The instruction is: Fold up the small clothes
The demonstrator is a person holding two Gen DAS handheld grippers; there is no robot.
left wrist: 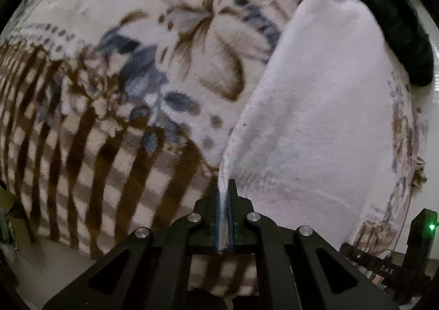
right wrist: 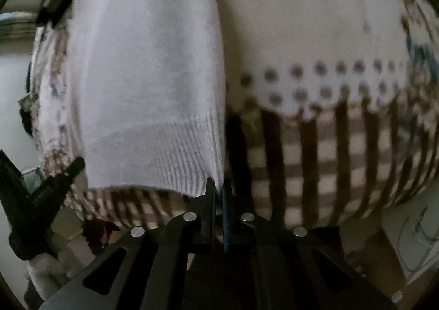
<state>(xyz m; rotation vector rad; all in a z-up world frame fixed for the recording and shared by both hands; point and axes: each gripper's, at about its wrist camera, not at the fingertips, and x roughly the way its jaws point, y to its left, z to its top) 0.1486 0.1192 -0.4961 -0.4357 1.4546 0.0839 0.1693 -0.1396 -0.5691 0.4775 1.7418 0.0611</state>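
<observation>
A small white knitted garment (left wrist: 315, 107) lies stretched over a patterned fleece blanket (left wrist: 109, 90). My left gripper (left wrist: 225, 186) is shut on its near left corner, white fabric pinched between the blue pads. In the right wrist view the same garment (right wrist: 148, 77) shows its ribbed hem (right wrist: 175, 156). My right gripper (right wrist: 218, 186) is shut on the hem's near right corner. The left gripper's body (right wrist: 46, 186) shows at the left of that view, beside the hem's other corner.
The blanket (right wrist: 329, 131) has brown stripes, dots and blue-brown flowers and covers the whole surface. A dark green cloth (left wrist: 397, 30) lies at the far right. The blanket's edge hangs over near me, floor clutter below (right wrist: 417, 241).
</observation>
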